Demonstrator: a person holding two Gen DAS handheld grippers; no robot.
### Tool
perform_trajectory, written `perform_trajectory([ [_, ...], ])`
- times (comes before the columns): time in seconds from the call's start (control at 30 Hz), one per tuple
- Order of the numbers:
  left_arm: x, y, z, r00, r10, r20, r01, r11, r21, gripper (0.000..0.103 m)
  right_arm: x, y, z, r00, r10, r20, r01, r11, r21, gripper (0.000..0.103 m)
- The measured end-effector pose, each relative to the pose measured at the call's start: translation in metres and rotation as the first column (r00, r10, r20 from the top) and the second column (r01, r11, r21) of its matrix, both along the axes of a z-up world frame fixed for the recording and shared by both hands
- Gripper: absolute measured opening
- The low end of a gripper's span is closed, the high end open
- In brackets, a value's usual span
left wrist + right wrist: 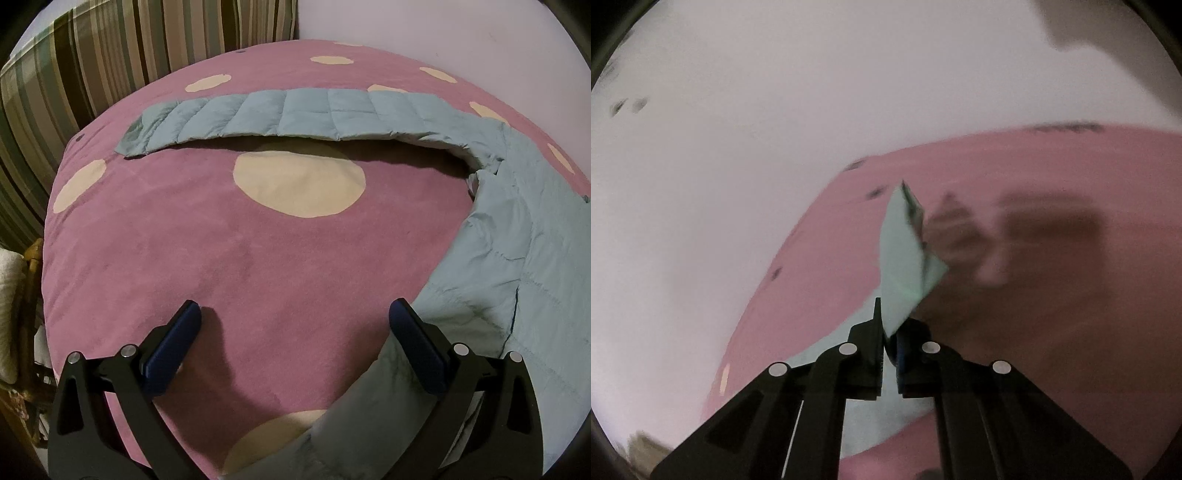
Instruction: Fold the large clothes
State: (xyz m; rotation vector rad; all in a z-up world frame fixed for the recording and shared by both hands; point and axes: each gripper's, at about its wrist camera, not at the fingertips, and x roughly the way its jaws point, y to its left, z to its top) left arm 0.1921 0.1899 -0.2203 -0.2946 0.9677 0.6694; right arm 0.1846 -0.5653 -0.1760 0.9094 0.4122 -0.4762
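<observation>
Your right wrist view is motion-blurred: the right gripper [888, 334] has its jaws clenched on what looks like a corner of the pale blue jacket [905, 258]. Your left gripper [293, 317] is released. The jacket [517, 240] lies across the pink spotted bedspread [258, 258], cut off at right.

Pale blue quilted jacket [517, 236] lies spread on the bed. One sleeve [280, 114] extends flat and straight across the far side, cuff to the left. The body lies crumpled at the right. In the blurred right wrist view, a corner of the jacket [905, 258] stands raised, pinched.
</observation>
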Motion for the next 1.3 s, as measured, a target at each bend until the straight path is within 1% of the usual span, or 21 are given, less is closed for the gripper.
perform_trajectory([
  [0.1, -0.002, 0.001, -0.002, 1.000, 0.000, 0.010, 0.001, 1.000, -0.010, 0.101, 0.024, 0.041, 0.023, 0.993, 0.115, 0.007, -0.114, 0.991, -0.062, 0.005],
  [0.17, -0.002, 0.002, -0.003, 1.000, -0.001, 0.012, 0.001, 1.000, -0.009, 0.101, 0.046, 0.080, 0.039, 0.977, 0.212, -0.002, -0.211, 0.970, -0.117, 0.005],
  [0.23, -0.002, 0.002, -0.003, 1.000, 0.000, 0.012, 0.000, 1.000, -0.012, 0.101, 0.069, 0.121, 0.050, 0.951, 0.309, -0.012, -0.308, 0.939, -0.153, 0.004],
  [0.3, -0.002, 0.002, -0.004, 1.000, 0.000, 0.013, 0.000, 1.000, -0.012, 0.101, 0.082, 0.154, 0.056, 0.927, 0.376, -0.016, -0.373, 0.914, -0.161, 0.004],
  [0.33, -0.002, 0.002, -0.004, 1.000, 0.000, 0.012, 0.000, 1.000, -0.012, 0.101, 0.094, 0.177, 0.059, 0.907, 0.420, -0.024, -0.418, 0.893, -0.166, 0.004],
  [0.37, -0.002, 0.002, -0.004, 1.000, 0.000, 0.010, 0.000, 1.000, -0.012, 0.101, 0.103, 0.193, 0.056, 0.896, 0.443, -0.026, -0.441, 0.882, -0.167, 0.004],
  [0.4, -0.002, 0.001, -0.004, 1.000, 0.000, 0.010, 0.000, 1.000, -0.012, 0.101, 0.106, 0.221, 0.047, 0.880, 0.475, -0.030, -0.473, 0.865, -0.169, 0.004],
  [0.43, -0.002, 0.001, -0.004, 1.000, 0.000, 0.009, 0.000, 1.000, -0.011, 0.101, 0.113, 0.241, 0.046, 0.863, 0.504, -0.036, -0.503, 0.847, -0.172, 0.005],
  [0.47, -0.002, 0.001, -0.004, 1.000, 0.000, 0.008, 0.000, 1.000, -0.011, 0.101, 0.123, 0.266, 0.047, 0.837, 0.545, -0.044, -0.543, 0.820, -0.179, 0.004],
  [0.5, -0.002, 0.001, -0.004, 1.000, 0.000, 0.007, 0.000, 1.000, -0.010, 0.101, 0.125, 0.282, 0.047, 0.824, 0.564, -0.051, -0.563, 0.806, -0.184, 0.005],
  [0.53, -0.002, 0.001, -0.004, 1.000, 0.000, 0.007, 0.000, 1.000, -0.011, 0.101, 0.134, 0.306, 0.047, 0.798, 0.599, -0.066, -0.600, 0.777, -0.192, 0.005],
  [0.57, -0.002, 0.001, -0.005, 1.000, -0.001, 0.008, 0.001, 1.000, -0.013, 0.101, 0.140, 0.319, 0.046, 0.781, 0.621, -0.075, -0.622, 0.759, -0.193, 0.004],
  [0.63, -0.002, 0.001, -0.005, 1.000, -0.001, 0.007, 0.001, 1.000, -0.013, 0.101, 0.172, 0.344, 0.035, 0.733, 0.672, -0.100, -0.678, 0.711, -0.187, 0.004],
  [0.67, -0.002, 0.001, -0.005, 1.000, -0.001, 0.007, 0.002, 1.000, -0.014, 0.101, 0.173, 0.360, 0.034, 0.717, 0.688, -0.111, -0.695, 0.694, -0.186, 0.004],
  [0.7, -0.002, 0.001, -0.005, 1.000, -0.001, 0.008, 0.002, 1.000, -0.013, 0.101, 0.182, 0.377, 0.029, 0.691, 0.712, -0.127, -0.722, 0.668, -0.183, 0.004],
  [0.73, -0.002, 0.001, -0.005, 1.000, -0.001, 0.007, 0.002, 1.000, -0.013, 0.101, 0.162, 0.392, 0.028, 0.679, 0.722, -0.133, -0.733, 0.655, -0.184, 0.004],
  [0.8, -0.002, 0.001, -0.005, 1.000, -0.001, 0.008, 0.002, 1.000, -0.015, 0.101, 0.159, 0.415, 0.020, 0.638, 0.753, -0.159, -0.769, 0.613, -0.183, 0.004],
  [0.87, -0.002, 0.001, -0.005, 1.000, -0.001, 0.008, 0.002, 1.000, -0.014, 0.101, 0.175, 0.440, 0.012, 0.599, 0.780, -0.182, -0.801, 0.574, -0.171, 0.004],
  [0.93, -0.002, 0.001, -0.005, 1.000, -0.002, 0.008, 0.002, 1.000, -0.015, 0.101, 0.180, 0.458, 0.003, 0.562, 0.801, -0.208, -0.827, 0.538, -0.161, 0.004],
  [1.13, -0.002, 0.001, -0.006, 1.000, -0.002, 0.009, 0.002, 1.000, -0.016, 0.101, 0.182, 0.505, -0.013, 0.480, 0.834, -0.271, -0.877, 0.463, -0.128, 0.004],
  [1.3, -0.002, 0.001, -0.006, 1.000, -0.002, 0.008, 0.002, 1.000, -0.015, 0.101, 0.189, 0.524, -0.031, 0.432, 0.839, -0.332, -0.900, 0.425, -0.098, 0.006],
])
